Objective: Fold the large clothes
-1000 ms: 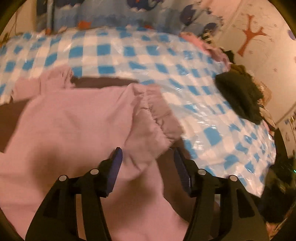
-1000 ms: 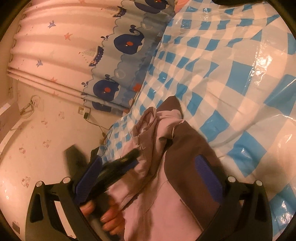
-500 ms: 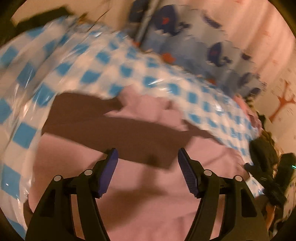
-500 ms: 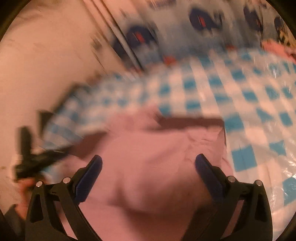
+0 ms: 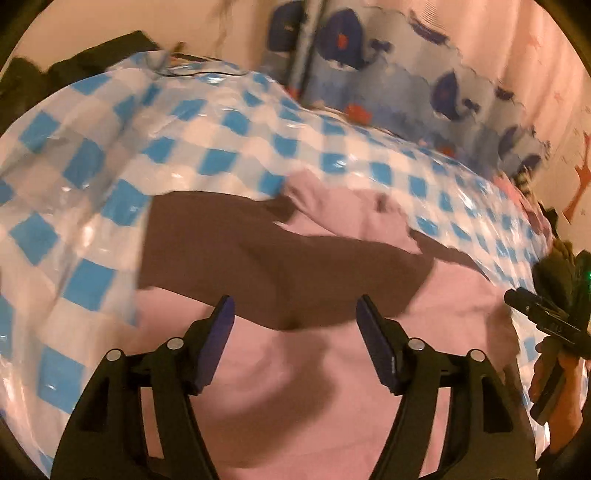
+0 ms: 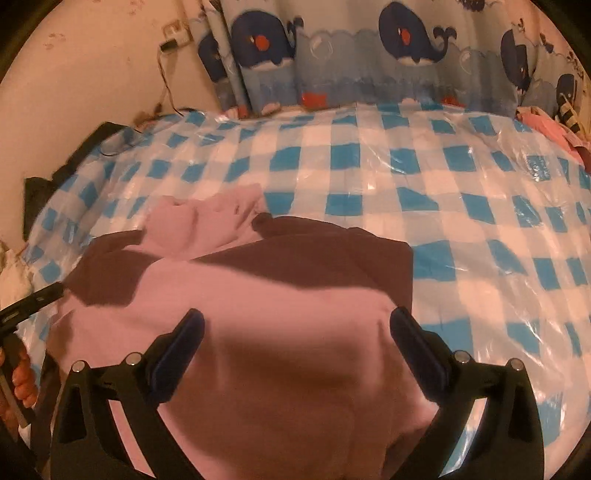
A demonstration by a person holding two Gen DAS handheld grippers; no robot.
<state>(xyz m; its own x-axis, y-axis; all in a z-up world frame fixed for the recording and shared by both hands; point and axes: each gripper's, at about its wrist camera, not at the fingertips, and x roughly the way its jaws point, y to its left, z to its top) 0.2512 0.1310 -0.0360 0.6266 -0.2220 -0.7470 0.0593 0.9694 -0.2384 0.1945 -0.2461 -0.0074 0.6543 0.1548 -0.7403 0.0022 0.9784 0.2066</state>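
We see the garment (image 6: 295,332) lying on the sheet (image 6: 461,206), near us and left of the middle in the right wrist view. Our right gripper (image 6: 295,343) and left gripper (image 5: 295,332) sit over its near part. The curtain (image 6: 369,62) hangs behind the sheet's far edge.

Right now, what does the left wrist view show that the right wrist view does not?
Only the left wrist view shows the dark green clothing at the far right and the right gripper's body. Only the right wrist view shows the wall socket and its cable. Both show the pink and brown garment on the blue checked plastic sheet, the whale curtain, and open jaws.
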